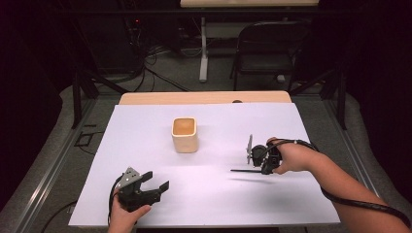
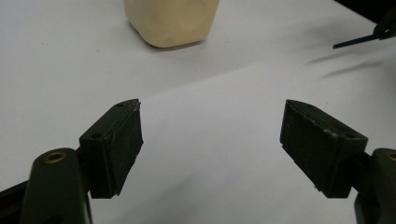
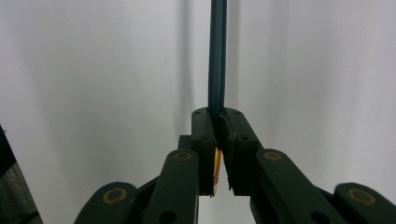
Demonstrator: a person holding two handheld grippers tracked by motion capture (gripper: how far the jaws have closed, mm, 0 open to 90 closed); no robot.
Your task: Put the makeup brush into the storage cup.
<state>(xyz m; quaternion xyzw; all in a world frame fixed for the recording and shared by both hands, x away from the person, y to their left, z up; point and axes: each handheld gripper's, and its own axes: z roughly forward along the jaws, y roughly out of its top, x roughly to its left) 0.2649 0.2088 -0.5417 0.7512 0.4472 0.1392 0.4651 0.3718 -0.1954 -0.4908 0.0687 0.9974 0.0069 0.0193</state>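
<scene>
on the white table (image 1: 204, 194) a cream cup (image 1: 185, 134) stands upright near the middle. the left gripper (image 1: 154, 183) is at about 7 o'clock from the cup, its jaws spread wide with nothing between them. the right gripper (image 1: 256, 162) is at about 4 o'clock from the cup, its jaws clenched on a dark pencil (image 3: 217, 56) that sticks out level above the table toward 9 o'clock.

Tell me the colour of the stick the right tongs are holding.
Dark teal-blue stick, clearest in the right gripper view, clamped in the right tongs.
</scene>
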